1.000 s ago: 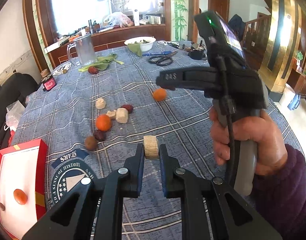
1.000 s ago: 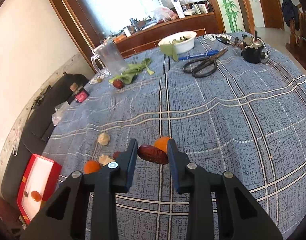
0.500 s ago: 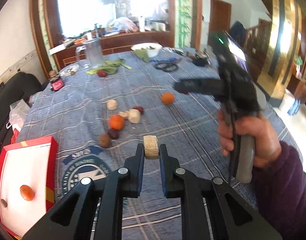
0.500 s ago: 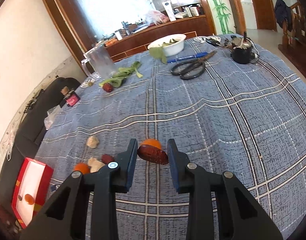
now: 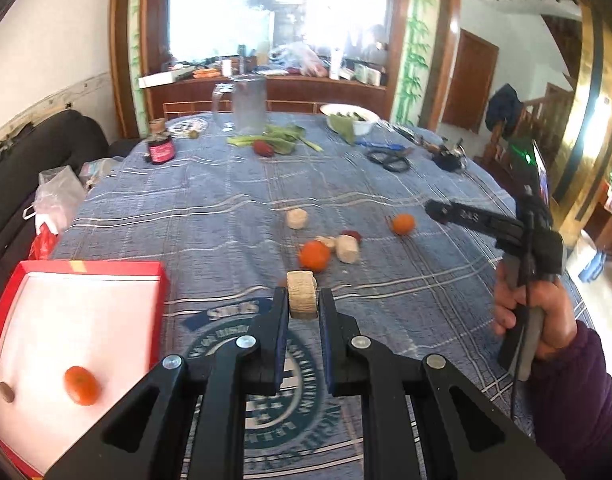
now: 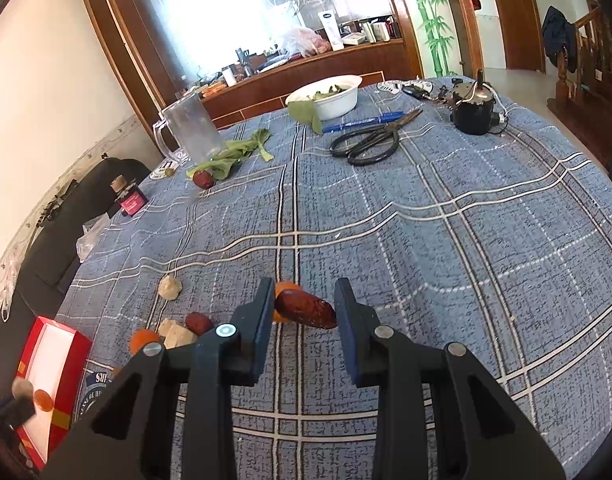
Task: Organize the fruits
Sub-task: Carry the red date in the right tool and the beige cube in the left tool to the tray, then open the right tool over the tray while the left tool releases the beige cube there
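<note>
1. The red box (image 5: 82, 268) is now large in the left wrist view, at the left. A second ago only a part of it showed, so the left tool has come nearer to it. Inside lie one orange fruit (image 5: 80, 385) and a small brown piece (image 5: 6, 392).
2. The left tool (image 5: 302, 300) keeps its narrow grip on the pale ridged piece (image 5: 302, 294) — the piece has not slipped, and I judge it will go into the box next.
3. On the counter (image 6: 425, 220) some fruits are not yet collected: an orange (image 5: 314, 255), pale pieces (image 5: 347, 249) and a second orange (image 5: 403, 224).
4. The right tool (image 6: 304, 312) is lifted higher than before and holds the dark red date (image 6: 306, 312) end to end — this fruit is also ready for the box.
</note>
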